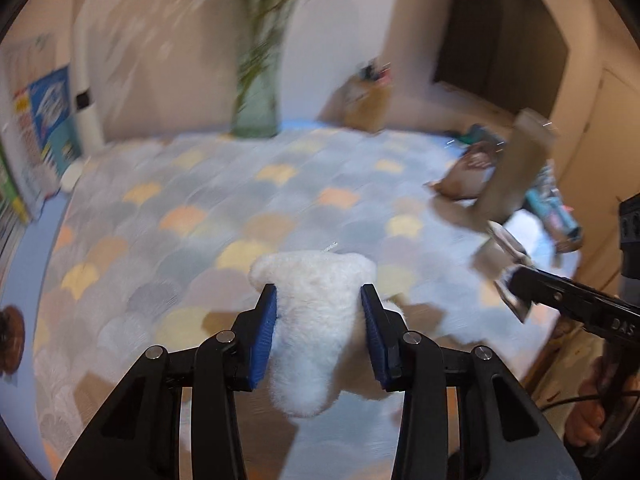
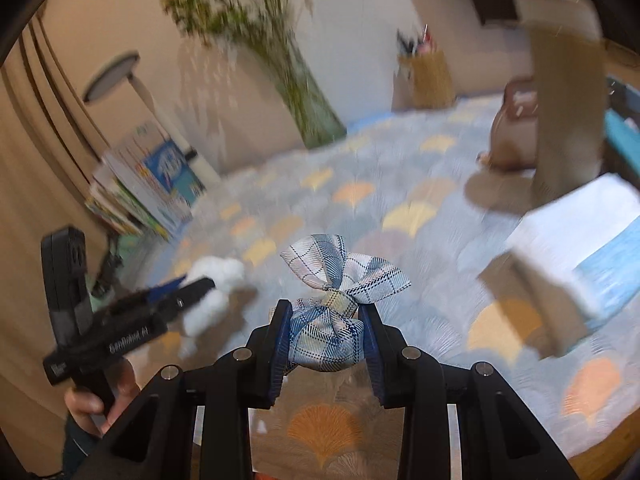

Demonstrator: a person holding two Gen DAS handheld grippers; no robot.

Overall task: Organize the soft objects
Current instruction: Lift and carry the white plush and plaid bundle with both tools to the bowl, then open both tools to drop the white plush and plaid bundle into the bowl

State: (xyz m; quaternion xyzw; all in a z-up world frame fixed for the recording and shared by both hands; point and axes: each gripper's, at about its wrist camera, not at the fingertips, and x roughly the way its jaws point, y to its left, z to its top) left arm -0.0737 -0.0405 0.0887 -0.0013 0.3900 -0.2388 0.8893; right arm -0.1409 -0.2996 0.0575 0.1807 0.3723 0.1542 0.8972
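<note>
The left gripper [image 1: 319, 334] holds a white fluffy toy [image 1: 316, 320] between its blue pads [image 1: 266, 336], which press into the fur on both sides; most of the toy hangs below and bulges out past the fingertips. The right gripper [image 2: 326, 338] is clamped on a plaid cloth bundle [image 2: 326, 340] tied at the neck, its bow [image 2: 346, 268] sticking up beyond the fingers. Both things appear to be off the table cloth [image 1: 240, 200], which has a fan pattern in grey, yellow and orange

In the right wrist view the left gripper [image 2: 192, 288] shows at the lower left with the white toy [image 2: 216, 292] at its tip, and a hand [image 2: 100, 404] grips its handle. On the right side of the table sit a pale box [image 2: 572, 240] with blue stuff in it, a tall beige upright piece [image 2: 568, 100] and a brown bag [image 2: 516, 128]. A glass vase [image 2: 312, 112] of green stems stands at the far edge

The risks lie mostly in the grips. The toy is plush and held around a narrow part, so it could slide out if the pads ease or the hand swings fast; both views are blurred, so the hands are probably moving quickly. The bundle is held by its body, and the smooth cloth could slip. Where either thing is meant to go cannot be told from here; a wide sweep toward the far edge could knock the vase, and one to the right could hit the upright piece
</note>
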